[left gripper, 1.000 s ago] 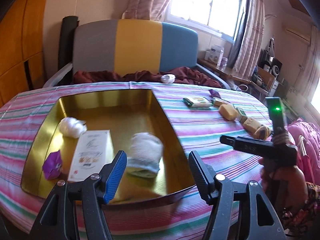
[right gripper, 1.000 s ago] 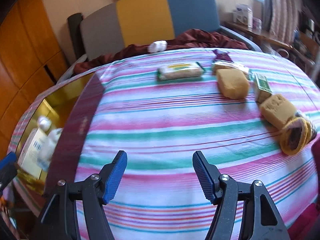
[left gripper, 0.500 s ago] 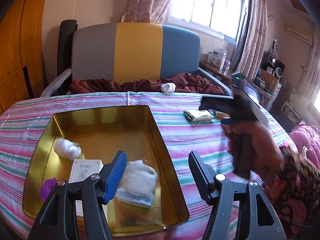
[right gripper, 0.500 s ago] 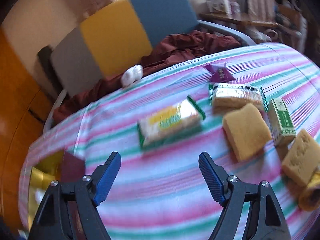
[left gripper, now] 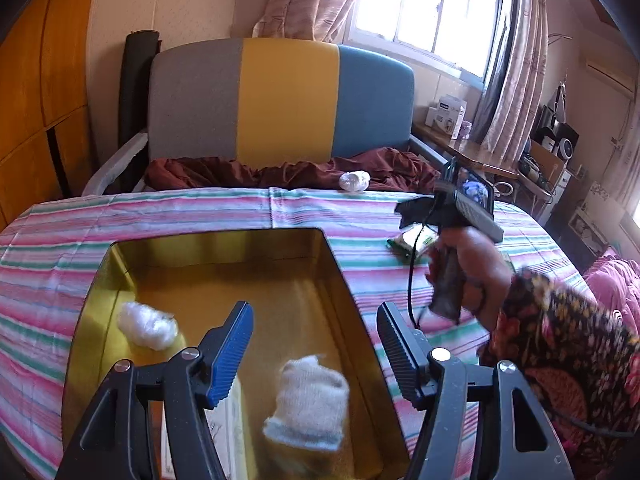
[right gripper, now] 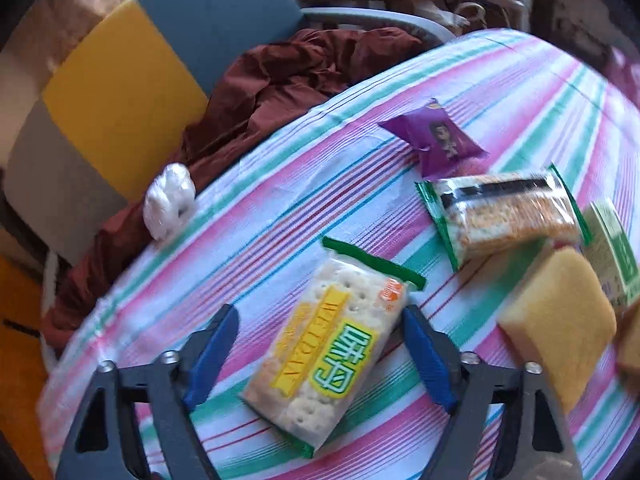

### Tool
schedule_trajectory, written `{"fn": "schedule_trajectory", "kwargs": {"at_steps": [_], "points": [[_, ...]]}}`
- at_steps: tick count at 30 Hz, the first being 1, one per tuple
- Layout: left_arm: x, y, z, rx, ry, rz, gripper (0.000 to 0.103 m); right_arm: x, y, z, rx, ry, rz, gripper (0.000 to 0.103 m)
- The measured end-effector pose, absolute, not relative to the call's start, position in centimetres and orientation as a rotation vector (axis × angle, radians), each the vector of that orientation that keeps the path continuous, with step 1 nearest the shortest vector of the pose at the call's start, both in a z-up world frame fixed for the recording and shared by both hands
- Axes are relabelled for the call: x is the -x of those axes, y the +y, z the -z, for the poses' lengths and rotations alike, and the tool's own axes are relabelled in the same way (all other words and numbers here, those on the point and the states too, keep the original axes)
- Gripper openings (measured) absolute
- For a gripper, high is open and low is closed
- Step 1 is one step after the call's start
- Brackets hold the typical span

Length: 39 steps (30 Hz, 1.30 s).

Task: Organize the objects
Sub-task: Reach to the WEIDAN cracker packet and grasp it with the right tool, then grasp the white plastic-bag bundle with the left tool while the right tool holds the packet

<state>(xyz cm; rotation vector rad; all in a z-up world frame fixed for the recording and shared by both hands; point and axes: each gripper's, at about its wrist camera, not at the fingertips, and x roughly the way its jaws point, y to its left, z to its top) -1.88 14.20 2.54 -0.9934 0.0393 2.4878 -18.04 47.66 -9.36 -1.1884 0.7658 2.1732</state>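
Observation:
A cracker packet point(right gripper: 324, 360) with a yellow and green label lies on the striped tablecloth point(right gripper: 280, 220), between the jaws of my right gripper point(right gripper: 320, 316). Those jaws are closing and the left pad still stands apart from the packet. In the left wrist view a hand point(left gripper: 468, 256) holds that gripper tilted down over the packet point(left gripper: 412, 240). My left gripper point(left gripper: 314, 312) hangs open and empty over the gold tin tray point(left gripper: 344, 280). The tray holds a cotton wad point(left gripper: 146, 324), a white knitted sock point(left gripper: 312, 400) and a white box point(left gripper: 228, 420), partly hidden by my finger.
Right of the cracker packet lie a purple snack pouch point(right gripper: 434, 140), a green-edged biscuit pack point(right gripper: 508, 212), a yellow sponge point(right gripper: 560, 320) and a green box point(right gripper: 612, 248). A white plastic wad point(right gripper: 170, 200) sits at the table's far edge, by a maroon cloth point(right gripper: 288, 76) on the chair.
My right gripper swept across the table from beside the tray to the cracker packet, tilting down and rolling; the packet now sits between its jaws. The left gripper drew back from the tray a little.

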Motion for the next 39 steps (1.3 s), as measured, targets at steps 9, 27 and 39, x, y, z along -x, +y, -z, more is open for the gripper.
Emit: {"fn": "schedule_trajectory", "kwargs": {"at_steps": [9,27,39], "points": [[5.9,19.6,-4.4,0.970,0.084,-2.419,0.065,13.3,48.3,9.4,1.263,0.631,-2.459,0.051],[24.8,37.3,3.1,1.190,0.107,-2.308,0.073,9.9,46.7,10.3,1.205,0.215,-2.639,0.051],[32.1,42.1,6.7,1.161,0.134,-2.480,0.077,9.6,46.7,10.5,1.183,0.231,-2.653,0.052]]}}
